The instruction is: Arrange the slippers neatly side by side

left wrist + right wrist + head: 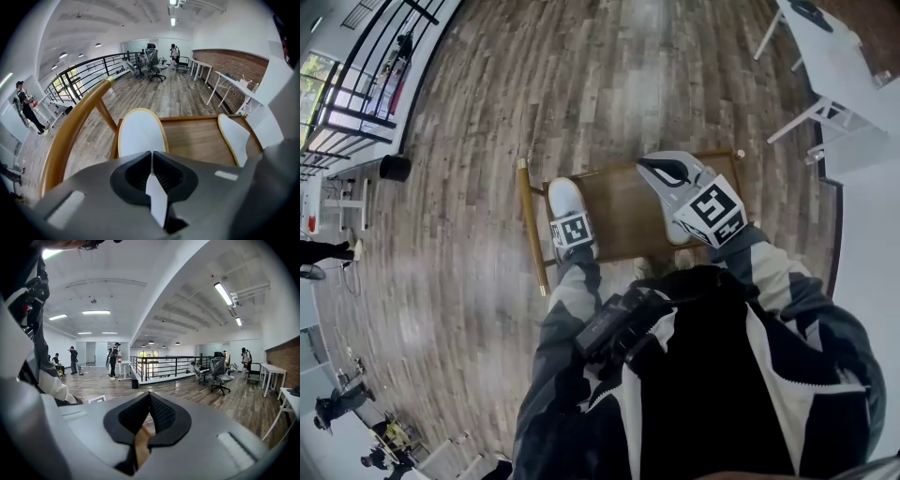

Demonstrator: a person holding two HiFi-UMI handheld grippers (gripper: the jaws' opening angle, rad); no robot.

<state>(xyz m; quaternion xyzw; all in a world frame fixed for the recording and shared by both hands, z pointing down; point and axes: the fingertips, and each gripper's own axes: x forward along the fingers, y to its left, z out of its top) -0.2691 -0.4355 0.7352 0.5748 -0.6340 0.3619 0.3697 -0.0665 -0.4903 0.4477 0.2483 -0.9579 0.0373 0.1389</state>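
Slippers first: the left slipper (pixel 140 133) lies flat on the table (pixel 192 140) just beyond my left claw (pixel 151 157), hard by the table's left edge. The right slipper (pixel 234 136) lies by the right edge, well apart from it, with bare wood between. Both claws are closed with nothing in them. The left one's jaws meet at the tips, with only a sliver of white showing through the slit below. The right claw (pixel 149 399) is pinched tight and points out over the room, not down at the work.

My worry is the left slipper. It sits so near the edge that a nudge outward from a closed claw could tip it off onto the floor (pixel 178 93). Coming down on it closed could also skid it askew. The right claw, aimed away, gives me no look at the right slipper, so a blind reach could knock it against the rim.

For room, the curved wooden rail (pixel 70 136) hems in the left side, and a raised lip (pixel 187 118) closes the far edge. The middle of the table is open, and I judge that the place to bring the pair together. Beyond, the floor runs clear up to the white desks (pixel 225 79) and office chairs (pixel 154 61).
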